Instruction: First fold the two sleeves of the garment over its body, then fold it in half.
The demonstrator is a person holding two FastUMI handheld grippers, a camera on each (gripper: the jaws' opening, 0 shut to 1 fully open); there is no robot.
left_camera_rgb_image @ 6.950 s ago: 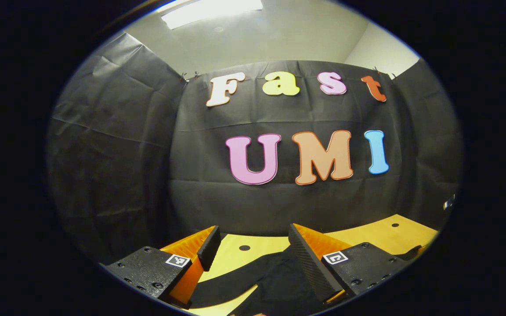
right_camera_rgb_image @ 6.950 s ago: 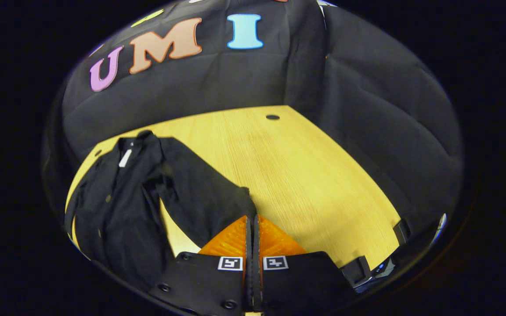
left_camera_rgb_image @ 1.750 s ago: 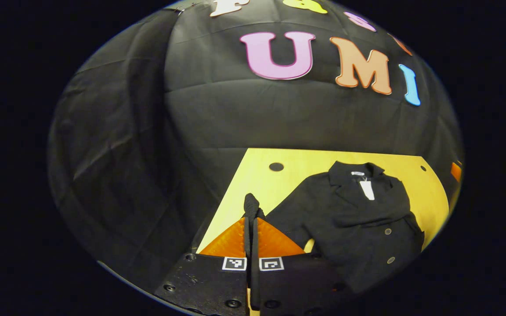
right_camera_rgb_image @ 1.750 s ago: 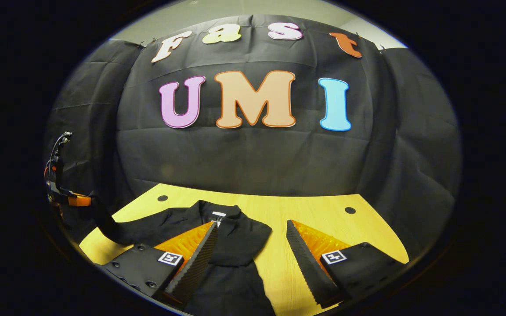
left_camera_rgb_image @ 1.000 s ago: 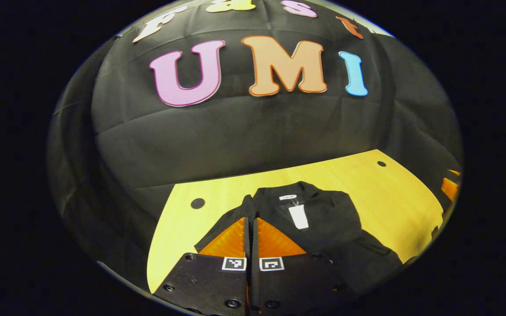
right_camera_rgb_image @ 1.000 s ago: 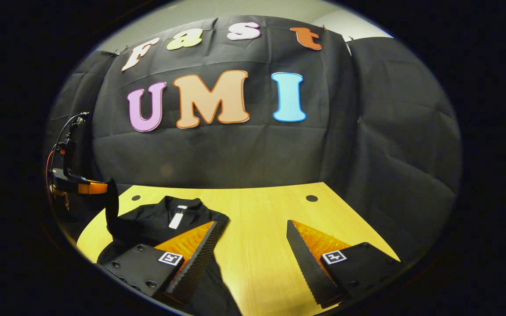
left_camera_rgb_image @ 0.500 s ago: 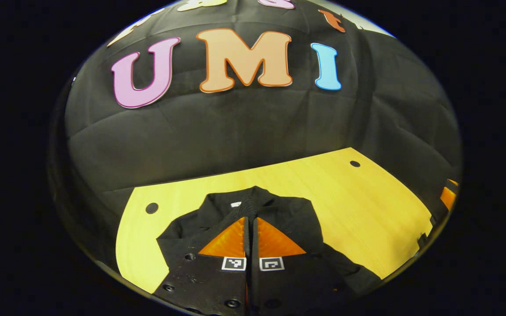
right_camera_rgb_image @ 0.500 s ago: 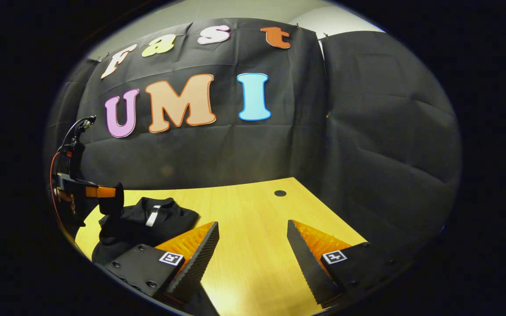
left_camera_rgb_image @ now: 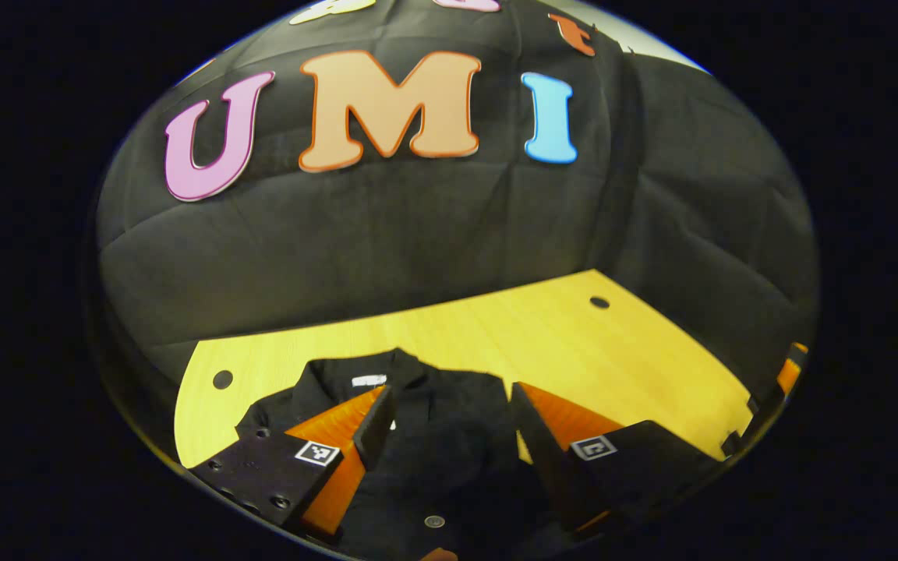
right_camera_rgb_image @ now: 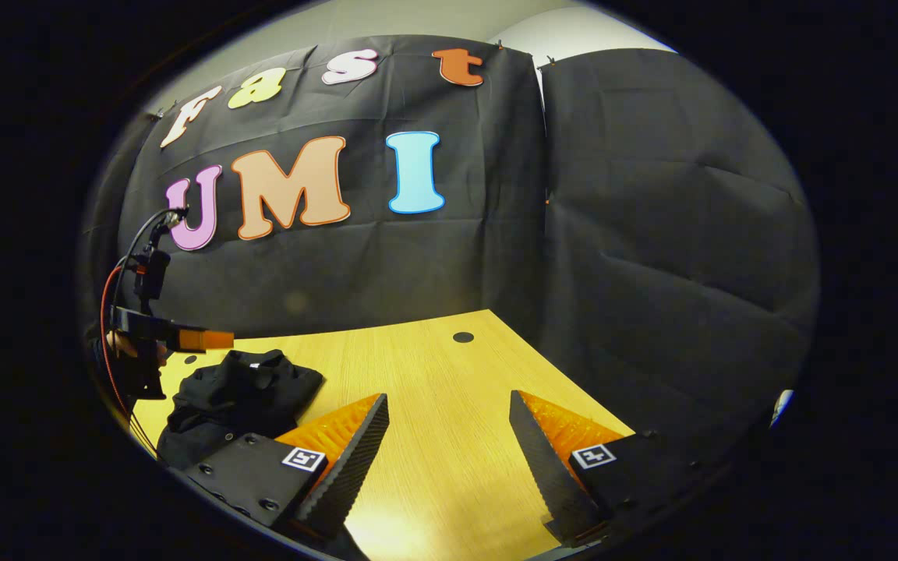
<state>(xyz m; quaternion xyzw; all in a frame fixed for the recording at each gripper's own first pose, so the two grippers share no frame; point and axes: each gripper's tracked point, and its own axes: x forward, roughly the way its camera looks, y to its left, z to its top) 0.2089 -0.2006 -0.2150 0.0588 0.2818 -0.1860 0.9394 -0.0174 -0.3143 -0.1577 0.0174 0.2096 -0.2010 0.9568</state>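
Note:
A black buttoned garment (left_camera_rgb_image: 449,436) lies on the yellow wooden table (left_camera_rgb_image: 542,335), collar toward the back wall, with both sleeves lying across its body. My left gripper (left_camera_rgb_image: 445,405) hangs open just above the chest, nothing between its fingers. In the right gripper view the garment (right_camera_rgb_image: 238,397) is a dark heap at the table's left. There the left gripper (right_camera_rgb_image: 184,339) hovers over it, with a hand behind it. My right gripper (right_camera_rgb_image: 449,417) stands open over bare table, to the right of the garment.
The table (right_camera_rgb_image: 433,374) has small round holes (left_camera_rgb_image: 599,302) near its back corners. Black cloth walls close it in at the back and on the right. An orange-tipped object (left_camera_rgb_image: 788,374) shows at the right rim of the left gripper view.
My left gripper carried the left sleeve across the body and has now opened, letting it go. My right gripper, open since earlier, has swung to the right, away from the garment.

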